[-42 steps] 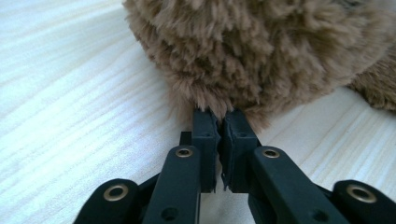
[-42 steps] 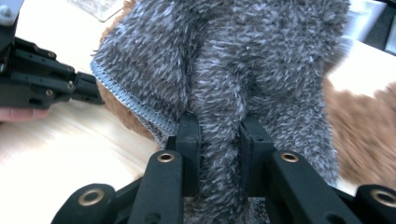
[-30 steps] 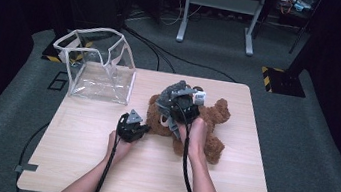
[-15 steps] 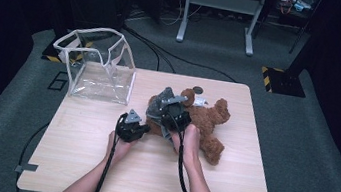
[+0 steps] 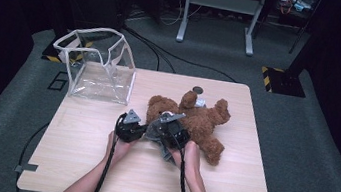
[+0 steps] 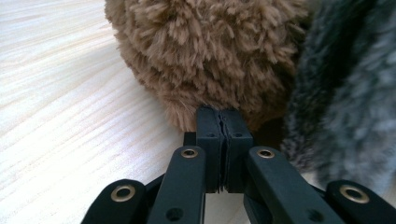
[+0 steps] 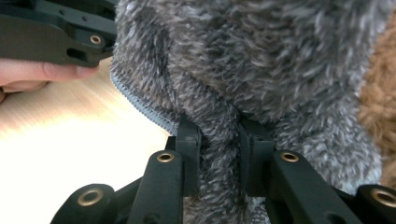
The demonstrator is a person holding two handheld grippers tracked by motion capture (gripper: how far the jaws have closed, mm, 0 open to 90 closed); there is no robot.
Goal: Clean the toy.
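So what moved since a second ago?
The right claw, shut on the grey furry cloth, pulled it down off the teddy bear's middle toward the person, beside the left claw. The left claw, the bear and the clear bag stayed put.

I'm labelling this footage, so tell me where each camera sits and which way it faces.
High view: above the person's side, looking forward and down at the table; forearms and both hands show.
Left gripper view: on the left claw, jaws together at the brown teddy bear.
Right gripper view: on the right claw, pinching the grey fuzzy garment.
Both gripper views share bear and garment.
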